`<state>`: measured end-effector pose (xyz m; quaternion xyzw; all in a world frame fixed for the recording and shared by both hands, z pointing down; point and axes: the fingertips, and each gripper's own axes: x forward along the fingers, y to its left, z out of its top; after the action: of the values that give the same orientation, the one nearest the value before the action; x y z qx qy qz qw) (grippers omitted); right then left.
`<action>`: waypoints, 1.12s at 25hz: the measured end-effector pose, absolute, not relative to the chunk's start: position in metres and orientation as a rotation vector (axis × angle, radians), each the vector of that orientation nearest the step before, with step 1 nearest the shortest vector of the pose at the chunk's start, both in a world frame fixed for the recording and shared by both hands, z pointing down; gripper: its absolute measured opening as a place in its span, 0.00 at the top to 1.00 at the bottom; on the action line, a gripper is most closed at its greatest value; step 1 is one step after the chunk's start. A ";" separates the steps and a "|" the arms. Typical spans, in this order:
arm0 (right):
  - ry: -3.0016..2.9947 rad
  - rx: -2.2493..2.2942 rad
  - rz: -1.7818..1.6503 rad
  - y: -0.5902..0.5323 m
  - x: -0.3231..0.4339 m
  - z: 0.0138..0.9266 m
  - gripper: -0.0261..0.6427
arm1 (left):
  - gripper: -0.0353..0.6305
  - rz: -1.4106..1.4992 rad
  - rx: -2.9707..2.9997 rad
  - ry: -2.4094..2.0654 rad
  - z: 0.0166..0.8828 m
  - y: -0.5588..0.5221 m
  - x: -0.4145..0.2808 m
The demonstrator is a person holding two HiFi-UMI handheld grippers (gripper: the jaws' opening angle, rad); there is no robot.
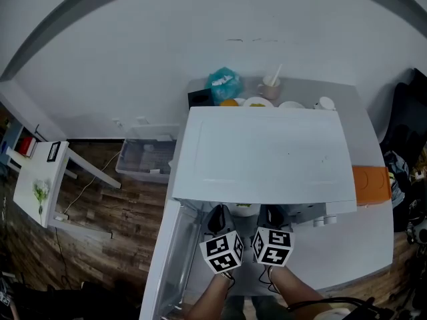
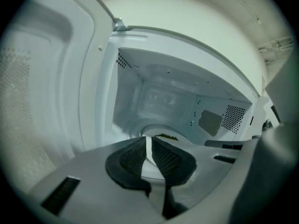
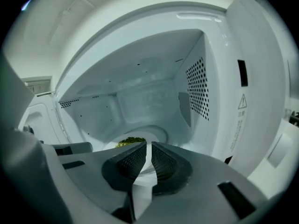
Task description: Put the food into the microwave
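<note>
Pinching smooth round white plate (image 3: 148, 159)

Open microwave (image 1: 267, 152) mouth crowded by plate (image 1: 244, 211), left gripper (image 1: 217, 217) and right gripper (image 1: 271, 215).

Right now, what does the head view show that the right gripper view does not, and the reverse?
Only the head view shows the microwave's white top, a teal bag behind it and an orange object beside it. Only the right gripper view shows the perforated cavity wall and a warning label. Both show the right tongs and the white plate they grip.
</note>
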<state>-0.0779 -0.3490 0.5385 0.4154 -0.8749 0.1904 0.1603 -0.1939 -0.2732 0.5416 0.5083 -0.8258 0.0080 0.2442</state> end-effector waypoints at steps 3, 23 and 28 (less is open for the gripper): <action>-2.516 1.122 0.519 -0.335 -0.076 0.530 0.90 | 0.93 0.033 1.397 -2.250 0.532 -0.266 -0.186; -2.570 1.000 0.433 -0.276 -0.032 0.490 0.93 | 0.94 0.067 1.533 -2.219 0.481 -0.221 -0.118; -2.611 0.948 0.398 -0.254 -0.029 0.480 0.93 | 0.94 0.071 1.581 -2.210 0.471 -0.208 -0.104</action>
<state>-0.0293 -0.2537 0.4800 0.3332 -0.9174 0.1398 0.1668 -0.1043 -0.2080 0.4713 0.5686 -0.7949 0.0254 0.2104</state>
